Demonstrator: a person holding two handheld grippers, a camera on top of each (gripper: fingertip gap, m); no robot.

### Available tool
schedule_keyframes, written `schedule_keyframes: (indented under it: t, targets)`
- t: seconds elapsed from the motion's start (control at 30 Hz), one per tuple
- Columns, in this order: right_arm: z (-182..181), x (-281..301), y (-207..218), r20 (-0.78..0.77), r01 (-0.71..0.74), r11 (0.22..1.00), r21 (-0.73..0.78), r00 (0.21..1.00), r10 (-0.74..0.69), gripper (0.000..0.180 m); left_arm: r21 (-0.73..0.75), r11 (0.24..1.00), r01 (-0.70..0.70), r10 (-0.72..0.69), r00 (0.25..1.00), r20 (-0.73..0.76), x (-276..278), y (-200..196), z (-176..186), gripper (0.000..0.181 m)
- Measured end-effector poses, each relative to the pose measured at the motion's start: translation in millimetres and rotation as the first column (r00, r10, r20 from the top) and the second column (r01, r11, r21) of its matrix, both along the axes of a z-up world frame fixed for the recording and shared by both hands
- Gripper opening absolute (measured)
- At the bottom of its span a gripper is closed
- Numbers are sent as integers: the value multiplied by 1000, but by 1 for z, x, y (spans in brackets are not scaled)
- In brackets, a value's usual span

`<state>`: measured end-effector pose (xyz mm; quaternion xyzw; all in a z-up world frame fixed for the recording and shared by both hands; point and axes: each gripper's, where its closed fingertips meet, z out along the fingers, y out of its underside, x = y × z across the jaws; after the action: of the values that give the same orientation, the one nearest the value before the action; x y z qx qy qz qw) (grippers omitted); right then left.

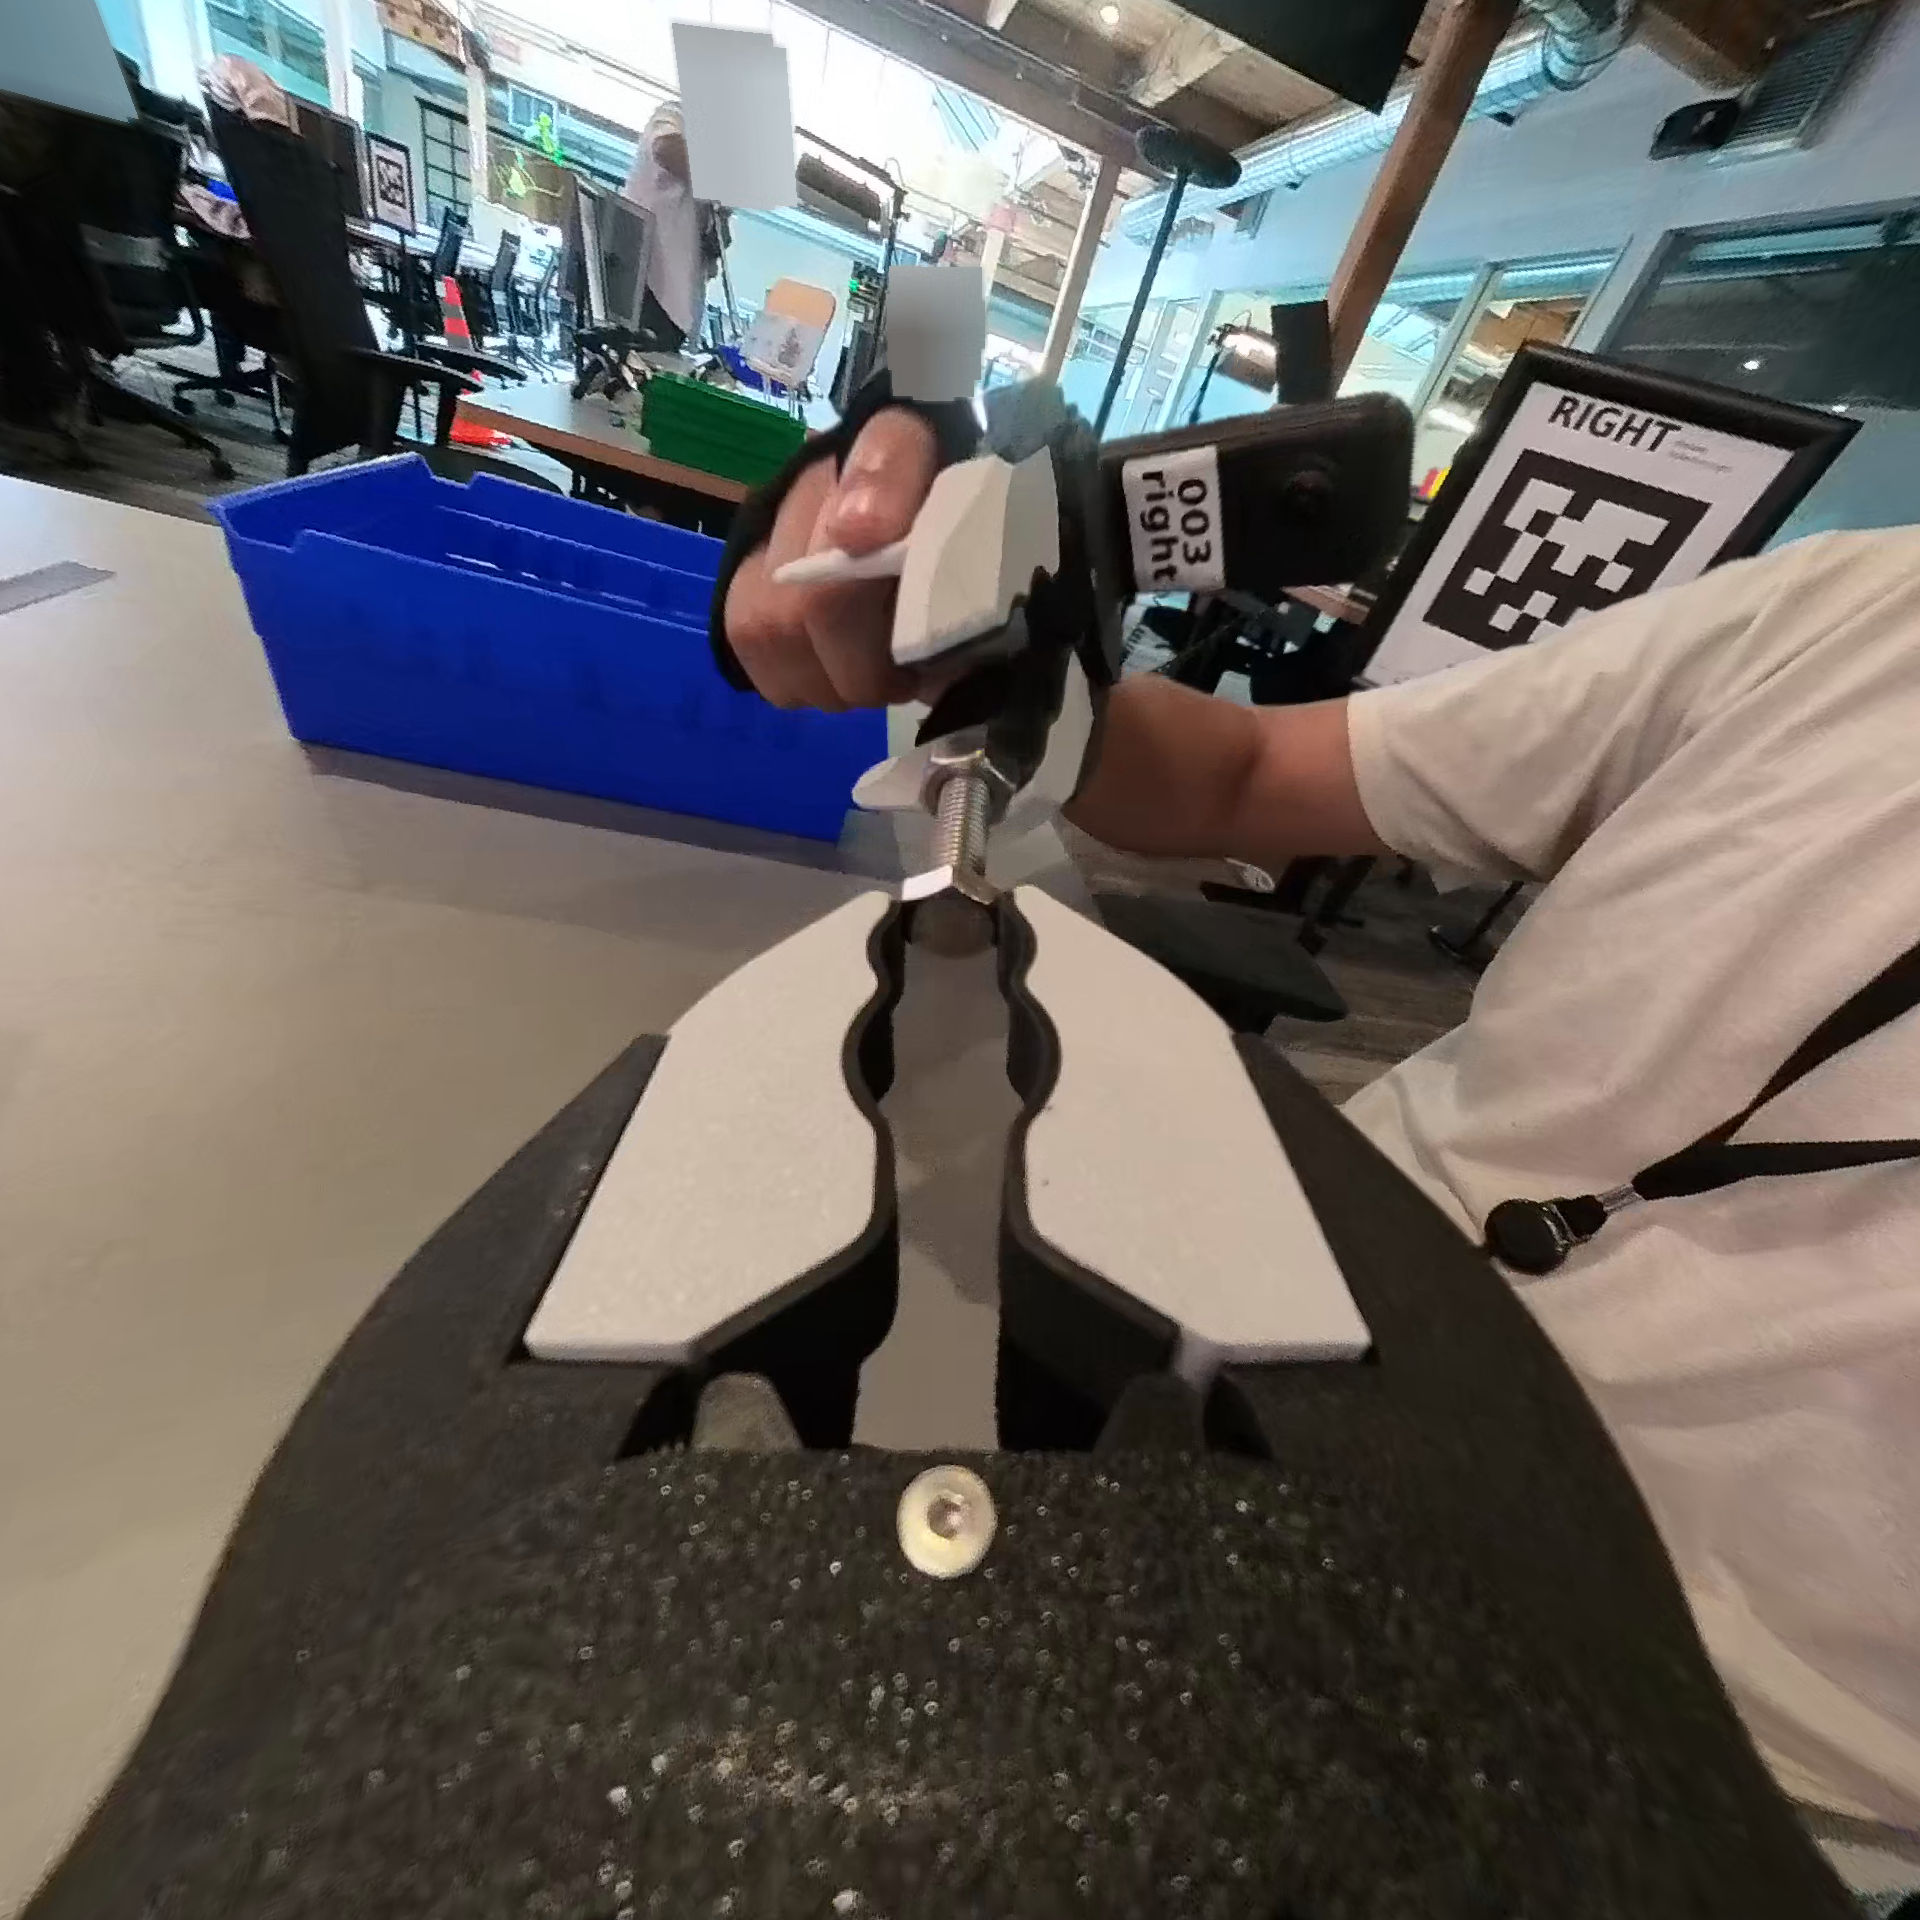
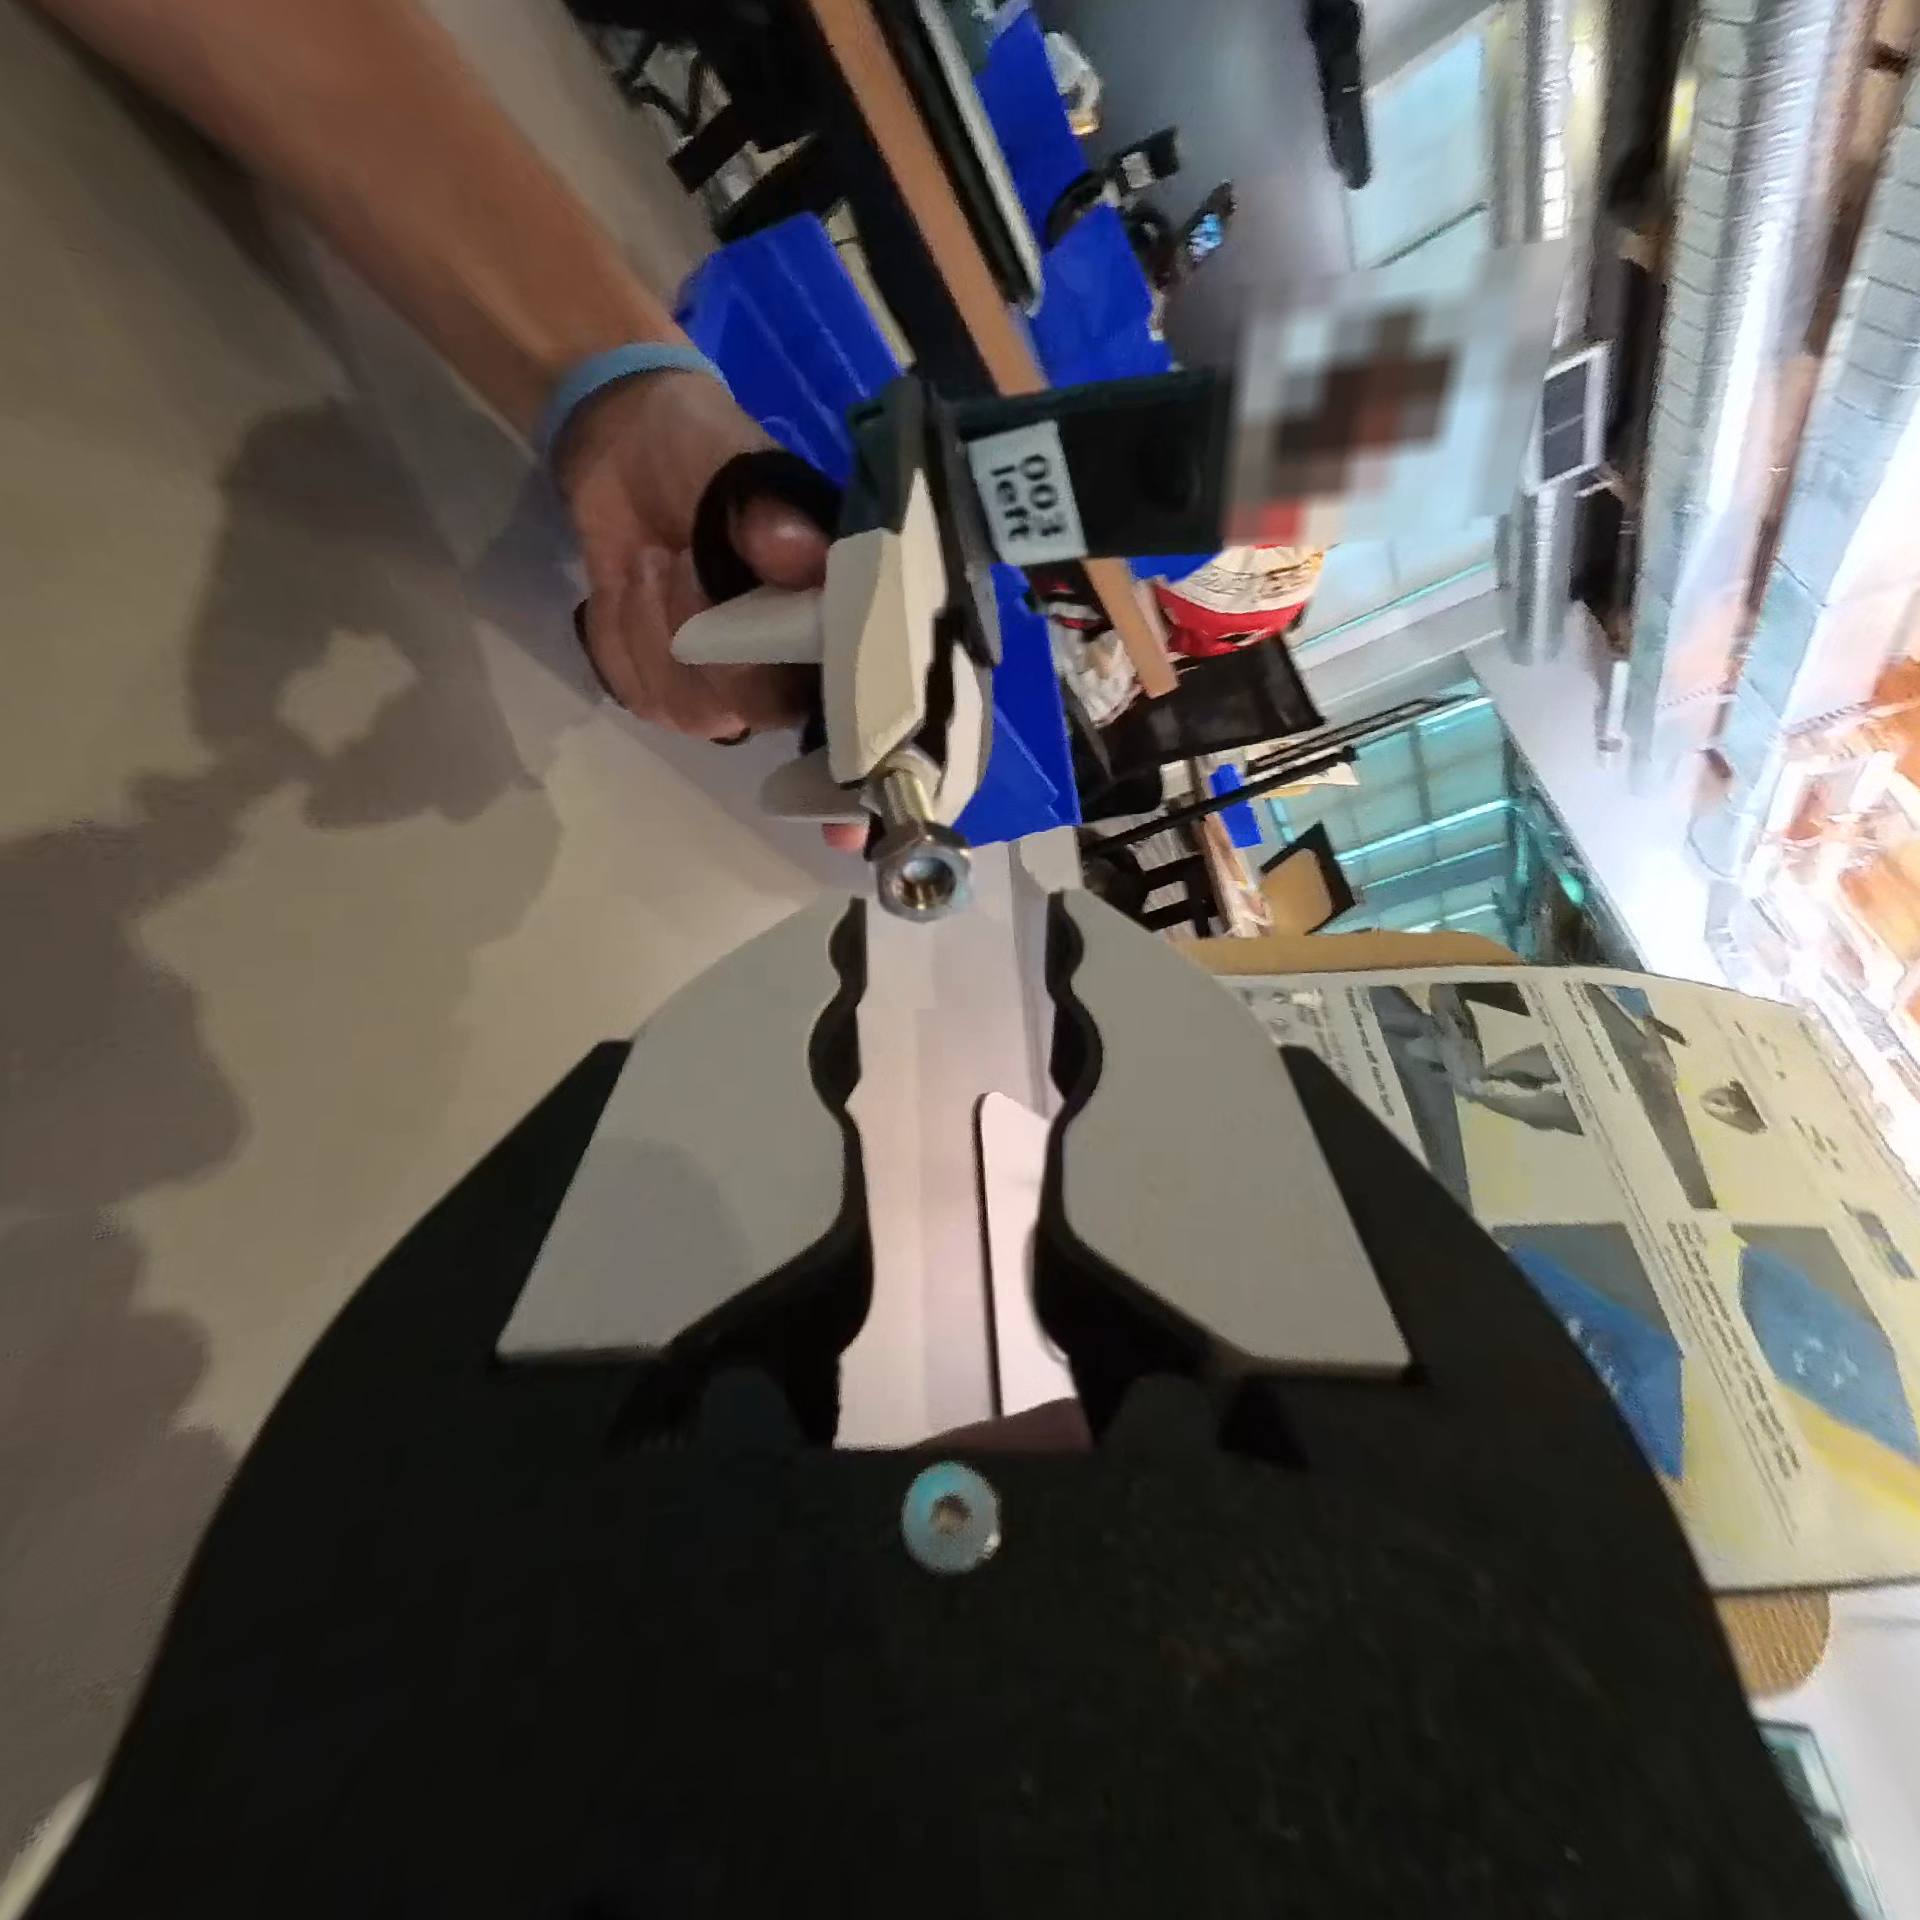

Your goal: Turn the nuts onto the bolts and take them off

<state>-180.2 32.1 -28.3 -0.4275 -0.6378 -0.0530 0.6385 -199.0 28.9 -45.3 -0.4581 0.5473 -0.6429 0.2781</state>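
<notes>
A silver bolt [image 1: 961,826] is held in the air between my two grippers. My left gripper [image 1: 951,914] is shut on its head end, with a flange just past the fingertips. A hex nut [image 2: 923,883] sits on the far end of the thread, seen end-on in the right wrist view. My right gripper [image 2: 951,909] is open. Its fingertips [image 2: 854,920] flank the nut with a gap on each side. In the left wrist view the right gripper [image 1: 961,800] straddles the bolt's upper end. In the right wrist view the left gripper [image 2: 896,790] grips the bolt behind the nut.
A blue bin [image 1: 540,644] stands on the grey table [image 1: 208,935] behind the grippers. A framed sign with a square marker [image 1: 1579,540] stands at the right. The person's white shirt [image 1: 1662,935] is close on the right. A printed sheet [image 2: 1558,1195] lies to the right. Both grippers' tips are close together, under 4 cm apart.
</notes>
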Motion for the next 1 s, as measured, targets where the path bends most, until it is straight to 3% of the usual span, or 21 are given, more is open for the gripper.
schedule_keyframes:
  t: [0.17,0.27,0.37,0.43,0.5,0.6,0.73,0.8,0.83,0.9,0.93,1.0]
  targets:
    - [-6,-8,-1,69,-28,1000,-9,997,29,30,-16,1000,17,-17,1000,-3,-1,-1,0,17]
    - [-4,-13,-1,29,-37,998,-48,999,38,18,-13,1000,13,-13,1000,1,-2,0,1,17]
    - [-2,-14,2,-101,-42,971,-236,995,18,18,48,998,-33,33,999,11,-2,4,2,17]
    - [-2,-14,5,-224,-75,907,-415,974,-22,18,110,991,-82,81,997,19,-2,8,3,17]
    - [-6,-13,7,-332,-146,762,-631,938,-96,18,180,976,-125,124,992,17,-1,11,1,17]
    - [-11,-11,11,-433,-278,472,-836,864,-257,17,245,953,-178,179,984,19,2,17,-3,17]
    - [-18,-8,9,-430,-477,21,-879,772,-468,17,328,921,-211,216,976,22,5,18,-9,17]
    - [-18,-7,6,-417,-543,-109,-833,744,-522,17,337,918,-209,215,976,22,7,16,-9,17]
    - [-17,-7,3,-429,-565,-131,-815,739,-520,18,327,923,-203,207,978,25,7,15,-8,17]
    - [-11,-9,-4,-487,-570,-60,-820,749,-449,37,284,937,-202,200,979,35,6,15,-4,17]
    - [-10,-8,-3,-502,-544,24,-838,754,-423,57,260,944,-202,199,979,39,5,17,-2,17]
    - [-13,-5,-1,-491,-394,319,-862,806,-330,64,195,963,-188,181,982,55,1,18,4,17]
